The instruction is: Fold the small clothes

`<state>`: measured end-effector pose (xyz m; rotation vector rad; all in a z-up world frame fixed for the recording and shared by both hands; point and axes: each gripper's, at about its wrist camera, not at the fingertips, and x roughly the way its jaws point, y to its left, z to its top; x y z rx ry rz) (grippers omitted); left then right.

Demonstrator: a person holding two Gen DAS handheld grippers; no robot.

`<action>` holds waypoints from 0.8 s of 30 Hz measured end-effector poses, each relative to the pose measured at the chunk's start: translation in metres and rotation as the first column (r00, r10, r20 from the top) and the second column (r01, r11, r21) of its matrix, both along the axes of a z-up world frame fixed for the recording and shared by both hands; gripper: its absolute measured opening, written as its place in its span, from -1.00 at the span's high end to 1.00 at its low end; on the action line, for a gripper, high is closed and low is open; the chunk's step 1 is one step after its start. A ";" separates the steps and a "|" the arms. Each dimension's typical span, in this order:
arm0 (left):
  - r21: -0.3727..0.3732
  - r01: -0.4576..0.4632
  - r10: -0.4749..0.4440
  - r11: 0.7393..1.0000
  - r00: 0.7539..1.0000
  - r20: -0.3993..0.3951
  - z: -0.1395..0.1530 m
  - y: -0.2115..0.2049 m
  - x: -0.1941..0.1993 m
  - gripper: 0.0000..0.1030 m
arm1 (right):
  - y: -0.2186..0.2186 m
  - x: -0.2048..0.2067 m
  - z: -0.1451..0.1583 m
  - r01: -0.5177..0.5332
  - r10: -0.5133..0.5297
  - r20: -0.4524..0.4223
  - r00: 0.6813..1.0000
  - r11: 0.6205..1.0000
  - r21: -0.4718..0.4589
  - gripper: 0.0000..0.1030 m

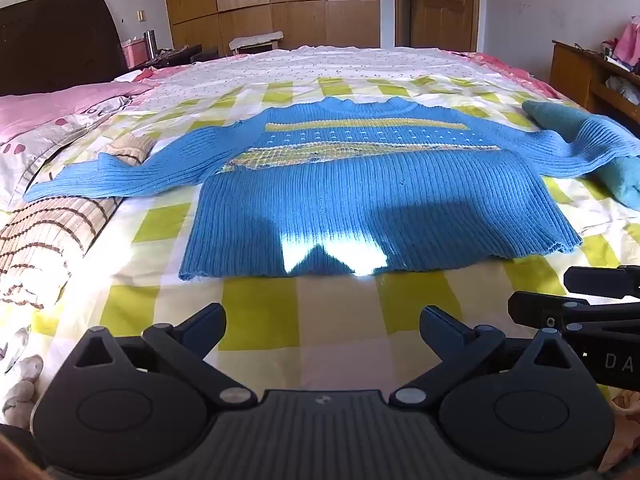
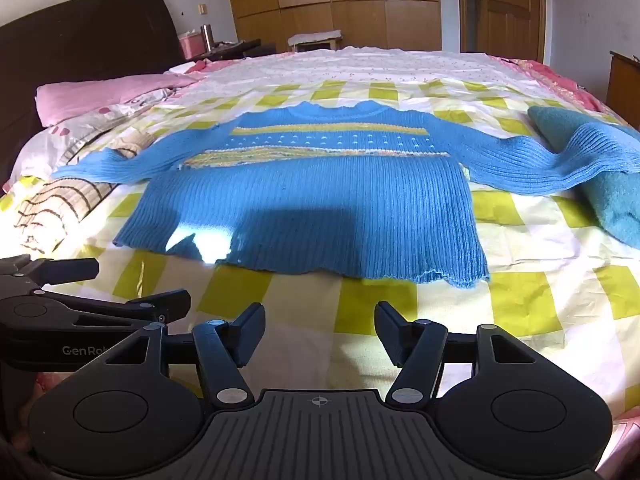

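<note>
While the blue sweater (image 1: 360, 184) lies spread flat and face up on the checked bedsheet (image 1: 260, 312), both sleeves out to the sides, no fold has begun. Biggest risk, as I judge it: the right-side sleeve (image 2: 560, 156) is draped over a teal folded cloth (image 2: 616, 204), so a pull on it could drag that cloth along. The left-side sleeve (image 1: 92, 176) rests on a rolled striped mat (image 1: 44, 232); the same snag seems likely there. Ribbed knit stretches, so a one-layer pinch at the hem may leave a skewed fold.

Left gripper (image 1: 322, 332): jaws spread wide, nothing between them, short of the hem. Right gripper (image 2: 320, 336): released too, empty, just beside the left.

Containers: a pink basket (image 1: 134, 50) near the headboard, contents too small to tell.
</note>
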<state>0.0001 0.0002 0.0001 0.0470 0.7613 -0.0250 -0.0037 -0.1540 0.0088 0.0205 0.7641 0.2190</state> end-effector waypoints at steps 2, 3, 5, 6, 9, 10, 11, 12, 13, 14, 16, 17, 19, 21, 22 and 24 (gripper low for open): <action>-0.001 0.000 0.000 1.000 1.000 -0.004 0.000 0.000 0.000 -1.00 | 0.000 0.000 -0.001 0.000 0.000 -0.006 1.000 1.000 0.001 -0.18; 0.001 0.001 -0.001 1.000 1.000 -0.002 0.000 0.000 0.000 -1.00 | 0.000 0.000 -0.001 0.000 0.000 -0.005 1.000 1.000 -0.001 -0.18; 0.008 0.002 -0.002 1.000 1.000 0.005 0.001 -0.002 -0.002 -1.00 | 0.000 0.001 -0.001 0.000 0.000 -0.003 1.000 1.000 -0.003 -0.18; 0.013 0.003 -0.003 1.000 1.000 0.009 0.001 -0.003 -0.002 -1.00 | 0.000 0.001 -0.002 0.001 -0.001 -0.003 1.000 1.000 -0.003 -0.18; 0.021 0.005 -0.005 1.000 1.000 0.019 -0.003 -0.004 -0.005 -1.00 | 0.000 0.001 -0.002 0.002 -0.002 0.000 1.000 1.000 -0.005 -0.18; 0.022 0.006 -0.007 1.000 1.000 0.022 -0.007 -0.003 -0.006 -1.00 | 0.001 0.000 0.001 0.003 -0.003 0.000 1.000 1.000 -0.006 -0.18; 0.009 0.004 -0.004 1.000 1.000 0.005 -0.003 -0.001 -0.002 -1.00 | 0.003 0.002 -0.005 0.000 0.000 -0.009 1.000 1.000 -0.003 -0.18; 0.009 0.003 -0.003 1.000 1.000 0.006 -0.003 -0.001 -0.002 -1.00 | 0.003 0.002 -0.005 -0.001 0.001 -0.009 1.000 1.000 -0.002 -0.18; 0.011 0.002 -0.003 1.000 1.000 0.007 -0.003 -0.001 -0.002 -1.00 | 0.003 0.002 -0.005 -0.001 0.001 -0.009 1.000 1.000 -0.002 -0.18; 0.013 0.003 -0.003 1.000 1.000 0.009 -0.004 -0.001 -0.001 -1.00 | 0.003 0.003 -0.005 -0.001 0.001 -0.008 1.000 1.000 -0.002 -0.18; 0.011 0.000 0.000 1.000 1.000 0.010 -0.002 -0.001 -0.002 -1.00 | 0.003 0.001 -0.003 0.000 0.000 -0.007 1.000 1.000 -0.002 -0.18; 0.011 -0.001 0.001 1.000 1.000 0.010 -0.002 -0.001 -0.002 -1.00 | 0.003 0.002 -0.004 0.000 0.000 -0.007 1.000 1.000 -0.002 -0.18; 0.012 -0.001 0.001 1.000 1.000 0.009 -0.002 -0.001 -0.002 -1.00 | 0.001 0.001 -0.005 0.001 -0.001 -0.009 1.000 1.000 -0.001 -0.18; 0.013 -0.002 0.002 1.000 1.000 0.008 -0.002 -0.002 -0.003 -1.00 | 0.000 0.002 -0.008 0.000 0.000 -0.011 1.000 1.000 0.000 -0.18; 0.014 -0.002 0.002 1.000 1.000 0.007 -0.003 -0.002 -0.003 -1.00 | 0.000 0.002 -0.009 0.000 0.000 -0.011 1.000 1.000 0.001 -0.18; 0.014 -0.003 0.002 1.000 1.000 0.006 -0.003 -0.002 -0.003 -1.00 | 0.001 0.002 -0.006 0.001 -0.001 -0.016 1.000 1.000 0.000 -0.18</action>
